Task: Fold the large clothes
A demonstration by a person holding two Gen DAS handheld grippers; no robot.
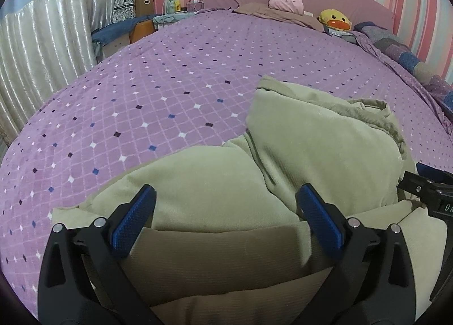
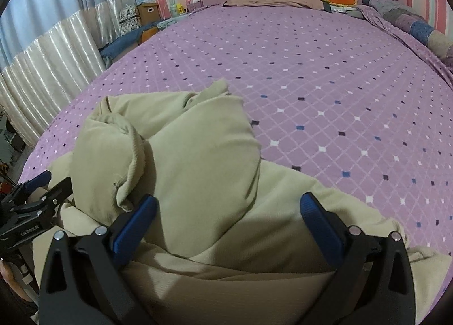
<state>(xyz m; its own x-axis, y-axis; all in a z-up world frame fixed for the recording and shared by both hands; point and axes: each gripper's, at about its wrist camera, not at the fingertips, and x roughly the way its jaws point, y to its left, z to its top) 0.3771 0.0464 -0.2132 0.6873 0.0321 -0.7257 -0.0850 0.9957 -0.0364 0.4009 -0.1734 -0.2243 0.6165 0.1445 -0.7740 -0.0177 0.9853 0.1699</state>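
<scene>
garment (image 1: 215,183) lies bunched under left gripper (image 1: 226,206) and right gripper (image 2: 229,211), both spread apart.

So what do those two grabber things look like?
Both look alike: black plastic arms with round silver bolts, ending in bright blue, bumpy-textured pads. The left gripper and right gripper match. White lettering is printed on their black bodies, too cut off or small to read fully.

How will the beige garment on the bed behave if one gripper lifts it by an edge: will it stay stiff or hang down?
The beige garment will probably hang limp: it lies in soft bunched folds on the purple bedspread. It looks thick and ribbed, so likely somewhat heavy for one pinch. The open right gripper may lift only one layer, letting the rest unfold.
</scene>
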